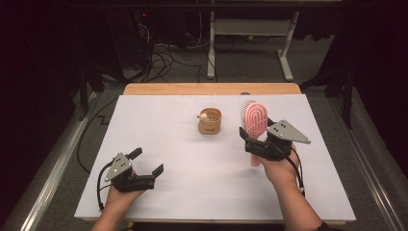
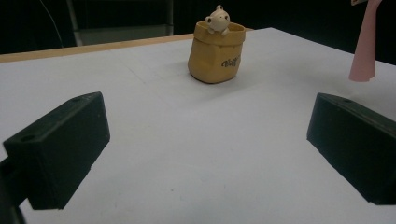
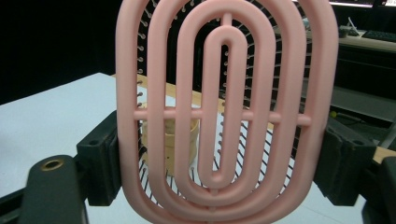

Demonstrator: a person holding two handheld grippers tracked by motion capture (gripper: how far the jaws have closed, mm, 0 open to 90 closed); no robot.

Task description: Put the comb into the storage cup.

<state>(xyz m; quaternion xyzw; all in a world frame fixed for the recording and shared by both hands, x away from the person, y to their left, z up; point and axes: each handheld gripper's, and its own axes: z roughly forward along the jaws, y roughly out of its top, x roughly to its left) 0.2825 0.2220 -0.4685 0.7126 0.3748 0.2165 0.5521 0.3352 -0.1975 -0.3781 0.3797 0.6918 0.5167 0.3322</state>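
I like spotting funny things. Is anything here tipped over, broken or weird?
Nothing looks broken or spilled. The pink hairbrush is held upright in the right gripper, and the little yellow cup stands straight on the table.

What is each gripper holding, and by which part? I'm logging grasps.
The right gripper clamps the pink vented plastic hairbrush by the sides of its head's lower part. The left gripper holds nothing.
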